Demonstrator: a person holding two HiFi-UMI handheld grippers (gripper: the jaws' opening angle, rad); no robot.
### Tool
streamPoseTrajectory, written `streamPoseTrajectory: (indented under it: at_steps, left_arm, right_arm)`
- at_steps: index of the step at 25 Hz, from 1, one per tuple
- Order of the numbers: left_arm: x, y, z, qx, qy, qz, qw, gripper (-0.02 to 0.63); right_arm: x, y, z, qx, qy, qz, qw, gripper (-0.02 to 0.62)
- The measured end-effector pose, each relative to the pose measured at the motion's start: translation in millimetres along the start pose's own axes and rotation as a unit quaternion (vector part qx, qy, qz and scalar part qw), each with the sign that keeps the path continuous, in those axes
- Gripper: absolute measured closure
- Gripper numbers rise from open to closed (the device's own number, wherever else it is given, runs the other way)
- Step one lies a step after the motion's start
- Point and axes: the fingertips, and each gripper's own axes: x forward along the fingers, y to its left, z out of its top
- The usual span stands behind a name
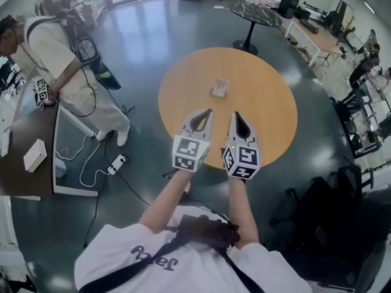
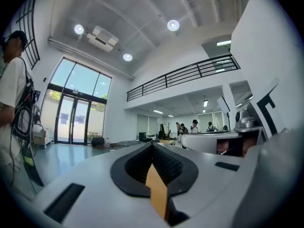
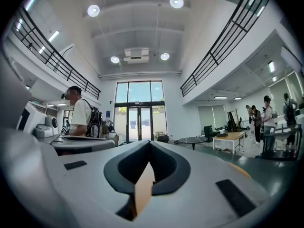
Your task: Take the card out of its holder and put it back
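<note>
Head view: left gripper (image 1: 207, 112) and right gripper (image 1: 236, 116) are held side by side over the near edge of the round wooden table (image 1: 269, 90), both pointing away from the person and level. Both are clenched with nothing in them, and neither touches the other. The holder (image 1: 219, 88) lies near the table's middle, beyond both tips and well apart from them. At this size the card cannot be told from the holder. The tabletop between tips and holder is bare. Off to the left, another person (image 1: 52, 57) stands at a dark desk (image 1: 21, 176) with a white box (image 1: 35, 155) on it, and a power strip (image 1: 116, 162) with cables lies on the floor. A dark round table (image 1: 256, 11) stands further back. Left gripper view: the jaws meet at their tips, leaving only the hollow behind the pads, and a sliver of orange tabletop (image 2: 156, 191) shows through it. No object sits between the pads. The holder is not in this view. Glass doors (image 2: 71, 120) and a railed balcony (image 2: 185, 75) lie ahead, and the marker cube (image 2: 268, 115) of the other gripper fills the right side. Right gripper view: the jaws are likewise together and empty, with the same orange sliver (image 3: 142, 189) in the gap. Beyond them are a person with a backpack (image 3: 81, 117), glass doors (image 3: 140, 122), and a long wooden desk (image 3: 230, 136) at right.
</note>
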Motion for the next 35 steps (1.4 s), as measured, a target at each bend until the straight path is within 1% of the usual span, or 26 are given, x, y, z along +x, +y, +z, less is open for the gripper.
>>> streamPoseTrajectory:
  at_steps: [5, 10, 14, 18, 22, 25, 30, 35]
  left_arm:
    - [42.0, 35.0, 15.6, 0.011, -0.02, -0.016, 0.9996, 0.592]
    - [67.0, 66.0, 9.9, 0.002, -0.017, -0.025, 0.9995, 0.592]
    - [76.6, 78.1, -4.0, -0.002, -0.006, -0.038, 0.9993, 0.592]
    - [80.3, 80.6, -19.5, -0.005, 0.01, -0.053, 0.9986, 0.592]
    - [87.2, 70.4, -30.9, -0.01, 0.019, -0.078, 0.9967, 0.592]
    - [92.5, 63.8, -40.3, -0.008, 0.026, -0.092, 0.9954, 0.592]
    - [97.2, 69.8, -61.1, -0.012, 0.045, -0.107, 0.9932, 0.592]
    - [102.8, 68.7, -79.2, -0.008, 0.063, -0.118, 0.9909, 0.592]
  right_arm:
    - [48.8, -0.3, 5.4, -0.002, -0.008, -0.011, 1.0, 0.583]
    - [82.9, -3.7, 4.7, -0.004, -0.007, -0.031, 0.999, 0.583]
    - [98.0, -1.6, -3.9, -0.002, -0.002, -0.044, 0.999, 0.583]
    - [97.2, -0.5, -23.3, 0.001, 0.021, -0.055, 0.998, 0.583]
    - [91.6, -8.6, -44.5, 0.006, 0.042, -0.066, 0.997, 0.583]
    - [98.3, -21.0, -56.9, 0.022, 0.052, -0.067, 0.996, 0.583]
    - [109.9, -25.2, -74.4, 0.022, 0.068, -0.061, 0.996, 0.583]
    - [113.7, -36.6, -92.9, 0.036, 0.092, -0.062, 0.993, 0.583]
